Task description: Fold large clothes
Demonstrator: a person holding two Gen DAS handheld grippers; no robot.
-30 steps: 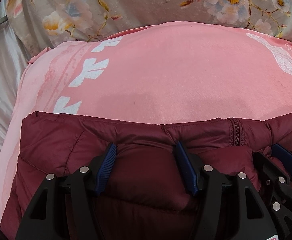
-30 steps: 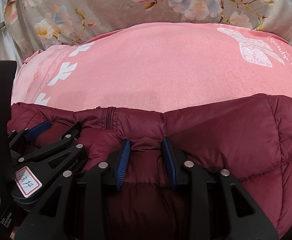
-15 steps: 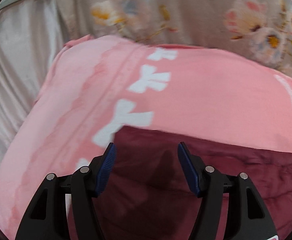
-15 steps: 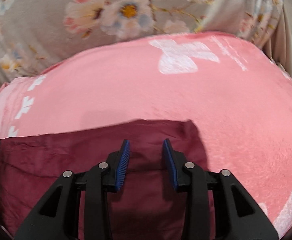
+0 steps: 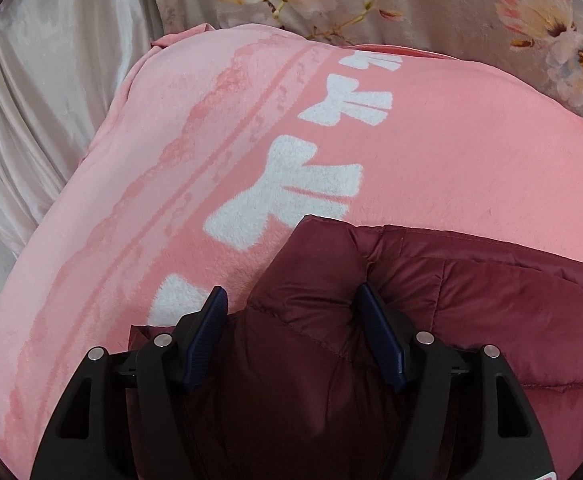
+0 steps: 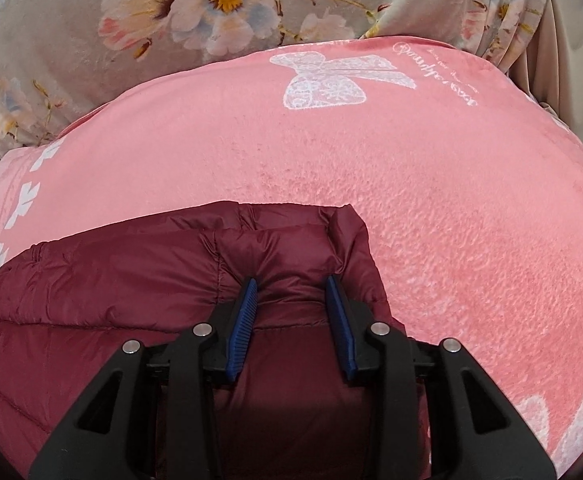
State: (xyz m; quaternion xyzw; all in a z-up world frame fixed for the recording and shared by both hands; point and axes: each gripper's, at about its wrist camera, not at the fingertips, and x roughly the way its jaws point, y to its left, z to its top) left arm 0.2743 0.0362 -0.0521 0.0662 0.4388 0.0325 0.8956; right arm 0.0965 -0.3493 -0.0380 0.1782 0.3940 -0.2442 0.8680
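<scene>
Left wrist view: the left gripper (image 5: 291, 312) points down at a corner of the maroon puffer jacket (image 5: 471, 312), which lies on a pink blanket (image 5: 471, 152). Its jaws stand wide and are opening. A raised fold of the jacket sits between the blue pads (image 5: 379, 340). The right-hand pad touches the fabric, while the left-hand pad stands just clear of it, over the blanket's edge of white bows (image 5: 291, 192). The fold is not pinched.

Right wrist view: the right gripper (image 6: 291, 312) points down at the jacket's (image 6: 131, 280) other corner. Its jaws are about a third apart. Both pads (image 6: 245, 320) press a puffed ridge of the jacket, which bulges up between them. The grip is clamped on the fabric.

Position of the jacket: it lies flat on the near part of the blanket (image 6: 411, 200), its far edge folded and running across both views. A zipper line shows at the far left edge in the right wrist view.

Writing: white cursive script (image 6: 439, 68) runs beside a lace-pattern bow (image 6: 323, 80) printed on the blanket. It appears upside down and too small to read. No brand is legible on the jacket or grippers.

Background: a grey floral cloth (image 6: 91, 60) lies behind the blanket, and a pale satin sheet (image 5: 31, 100) is at the left.
</scene>
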